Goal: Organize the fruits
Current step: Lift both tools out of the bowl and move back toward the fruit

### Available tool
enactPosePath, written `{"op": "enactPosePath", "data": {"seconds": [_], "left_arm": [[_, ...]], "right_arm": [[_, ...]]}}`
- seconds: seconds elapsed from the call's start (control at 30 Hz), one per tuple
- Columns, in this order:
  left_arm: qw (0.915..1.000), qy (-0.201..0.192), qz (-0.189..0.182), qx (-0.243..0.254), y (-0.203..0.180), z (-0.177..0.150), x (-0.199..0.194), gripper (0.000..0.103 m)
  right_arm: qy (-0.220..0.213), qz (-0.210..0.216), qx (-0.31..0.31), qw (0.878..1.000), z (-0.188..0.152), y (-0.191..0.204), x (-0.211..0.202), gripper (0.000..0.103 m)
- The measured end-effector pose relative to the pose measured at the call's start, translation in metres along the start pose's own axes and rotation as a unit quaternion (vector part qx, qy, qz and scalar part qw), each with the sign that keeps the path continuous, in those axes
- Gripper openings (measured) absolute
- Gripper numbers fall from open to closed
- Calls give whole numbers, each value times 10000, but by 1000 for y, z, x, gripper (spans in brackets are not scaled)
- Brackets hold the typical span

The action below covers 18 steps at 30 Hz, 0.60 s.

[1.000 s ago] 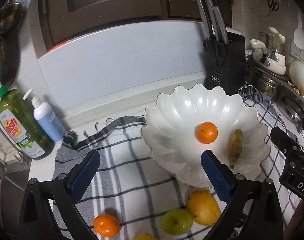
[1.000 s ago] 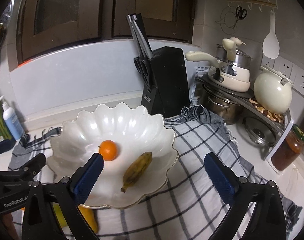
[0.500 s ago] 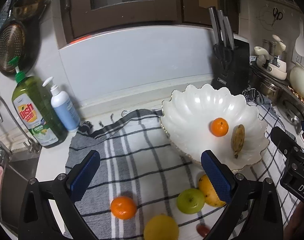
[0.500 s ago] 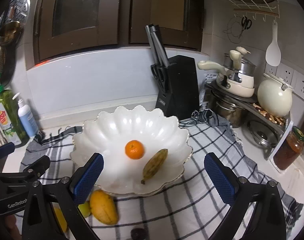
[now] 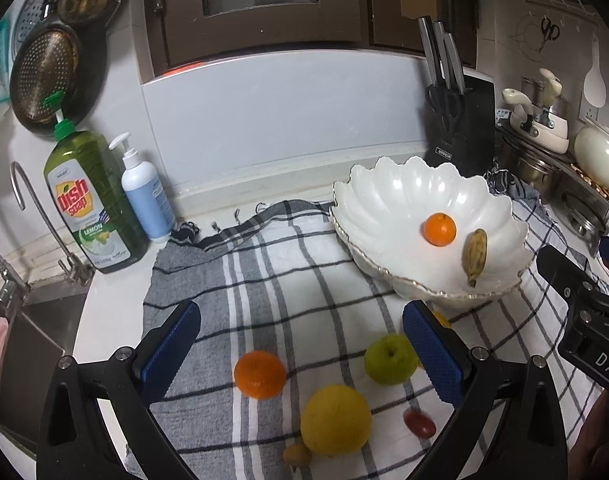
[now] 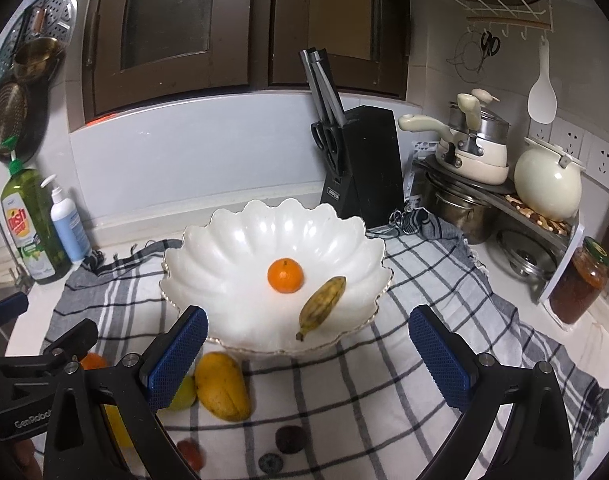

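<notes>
A white scalloped bowl [image 5: 388,196] [image 6: 232,248] on the checked cloth holds a tangerine [image 5: 439,229] [image 6: 285,275] and a spotted banana [image 5: 474,255] [image 6: 322,306]. On the cloth in front lie an orange [image 5: 260,374], a green apple [image 5: 389,359], a large yellow fruit [image 5: 336,420], a small red fruit [image 5: 419,426] and a mango [image 6: 222,385]. My left gripper [image 5: 302,354] is open above the loose fruit, holding nothing. My right gripper [image 6: 306,354] is open in front of the bowl, also holding nothing.
Dish soap [image 5: 90,200] and a pump bottle [image 5: 146,196] stand by the sink [image 5: 20,320] at the left. A knife block [image 6: 360,172], stacked pots [image 6: 470,168], a cream kettle [image 6: 548,184] and a jar [image 6: 580,280] line the back and right. A dark fruit [image 6: 290,438] lies near the cloth's front.
Both grippers have pulled back and up from the bowl. The left view has swung left, bringing more loose fruit and the sink into sight. Both stay open.
</notes>
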<state>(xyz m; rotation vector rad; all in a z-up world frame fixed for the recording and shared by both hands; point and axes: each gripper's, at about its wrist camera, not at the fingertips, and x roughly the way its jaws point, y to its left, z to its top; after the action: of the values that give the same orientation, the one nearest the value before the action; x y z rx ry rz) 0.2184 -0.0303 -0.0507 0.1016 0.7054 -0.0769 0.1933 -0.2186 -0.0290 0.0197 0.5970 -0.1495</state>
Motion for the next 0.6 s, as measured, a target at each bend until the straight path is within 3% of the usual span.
{"op": "enactPosePath", "data": {"seconds": [0.37, 0.6], "left_arm": [[9999, -63, -26, -136, 5, -33, -5, 103], [9999, -6, -36, -122, 1, -48, 1, 103]], "right_arm": [[-75, -64, -178, 9998, -27, 8, -15, 102], [136, -5, -97, 9999, -44, 5, -8, 102]]}}
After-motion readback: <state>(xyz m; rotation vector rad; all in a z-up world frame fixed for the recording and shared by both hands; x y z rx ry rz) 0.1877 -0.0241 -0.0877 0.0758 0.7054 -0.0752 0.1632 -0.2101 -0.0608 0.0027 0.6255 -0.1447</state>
